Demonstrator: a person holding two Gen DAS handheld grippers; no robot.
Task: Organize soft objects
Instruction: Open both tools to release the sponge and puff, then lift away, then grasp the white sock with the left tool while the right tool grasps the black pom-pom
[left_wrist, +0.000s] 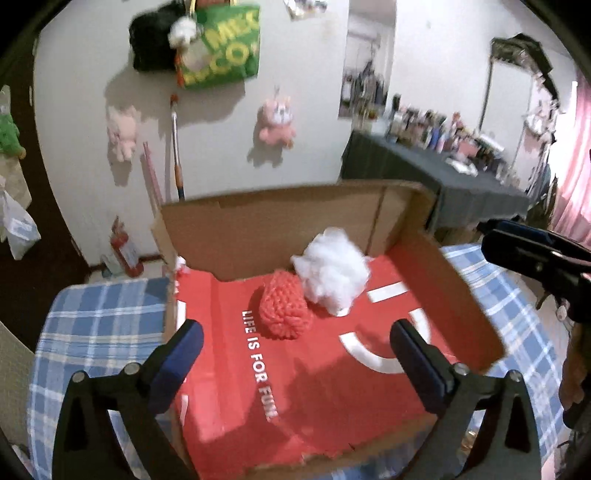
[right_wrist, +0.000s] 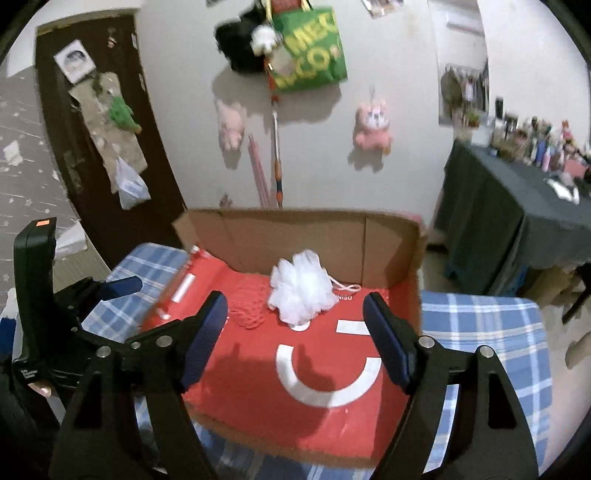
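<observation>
Basically, both soft items are down in the box (left_wrist: 373, 206): red knit (left_wrist: 283, 309) and white puff (left_wrist: 332, 274) sit touching, near the back wall of its red floor.

Left to right, relative to the box:

- Left gripper (left_wrist: 295, 343): wide open, nothing between the pads, hanging over the front half of the box. Red knit is ahead of it, roughly on its centreline and closer to the back wall; puff just right of the knit. Both well clear of its fingertips.
- Right gripper (right_wrist: 295, 317): also open and empty, over the front-right part of the box. Puff (right_wrist: 301, 291) is ahead and about centred between its fingers; knit (right_wrist: 251, 302) is partly hidden behind the left finger (right_wrist: 208, 332).

Risks, my read:

- Puff is light and springy. A finger or sleeve brushing it could roll it across the floor or tip it out over the low front edge.
- Puff's cord loop (right_wrist: 345, 287) trails right; a finger passing close could snag it and drag the puff out.
- Box is flimsy cardboard on a checked cloth (left_wrist: 96, 325). A bump to the wall could slide it on the cloth.
- Grippers are close together; they could clash over the box.
</observation>
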